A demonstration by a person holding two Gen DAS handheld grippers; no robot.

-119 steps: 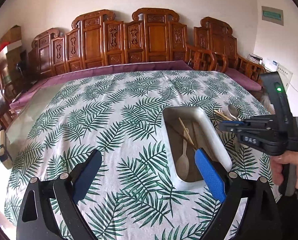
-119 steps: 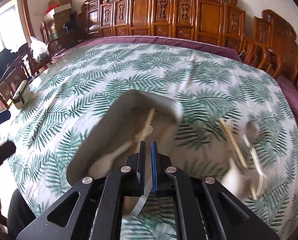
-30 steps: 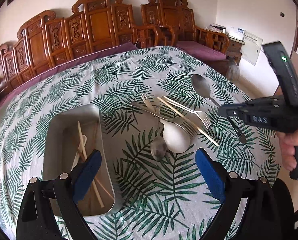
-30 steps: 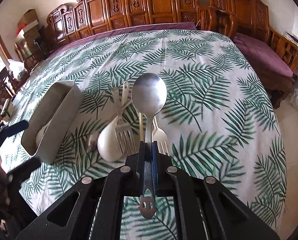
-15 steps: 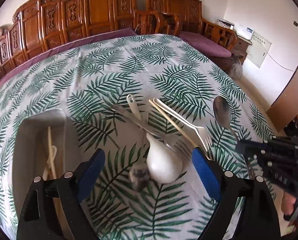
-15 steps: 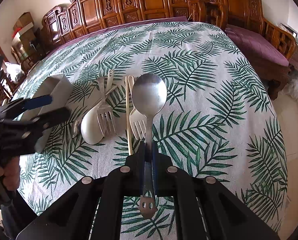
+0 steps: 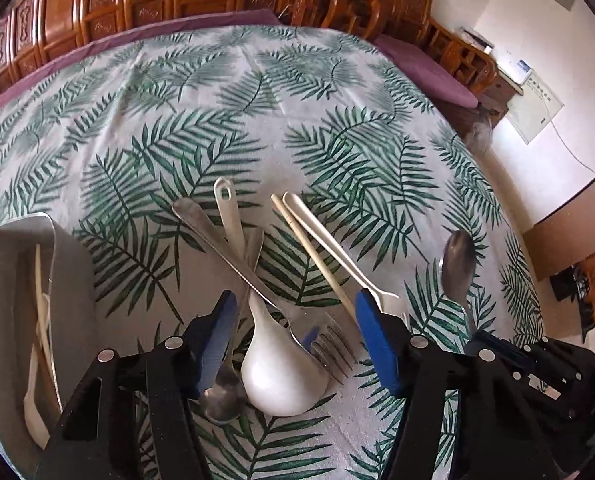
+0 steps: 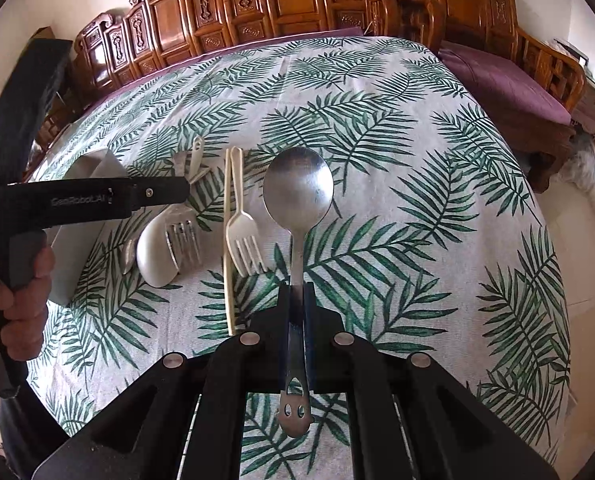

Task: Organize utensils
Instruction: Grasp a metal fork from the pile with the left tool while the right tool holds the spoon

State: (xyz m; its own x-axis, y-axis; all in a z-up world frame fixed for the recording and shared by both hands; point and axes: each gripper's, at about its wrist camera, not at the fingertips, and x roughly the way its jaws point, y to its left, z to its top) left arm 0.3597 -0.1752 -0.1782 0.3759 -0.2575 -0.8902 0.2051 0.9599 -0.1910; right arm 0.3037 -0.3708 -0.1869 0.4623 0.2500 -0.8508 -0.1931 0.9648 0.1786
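Left wrist view: left hand-held gripper (image 7: 293, 344), half-wide and just been closing, straddles the white ceramic soup spoon (image 7: 281, 368) and crossed steel fork (image 7: 329, 352); handles run straight ahead; pads not touching.
Grey metal tray (image 7: 69, 280): to its left, partly cropped.
Right wrist view: right hand-held gripper (image 8: 296, 304) clamps the steel spoon (image 8: 298, 188), bowl ahead, above the table (image 8: 437, 208).
Hidden: small spoon under the left pad.

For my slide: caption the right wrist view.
Right tongs clamp a metal spoon above the leaf-print tablecloth.
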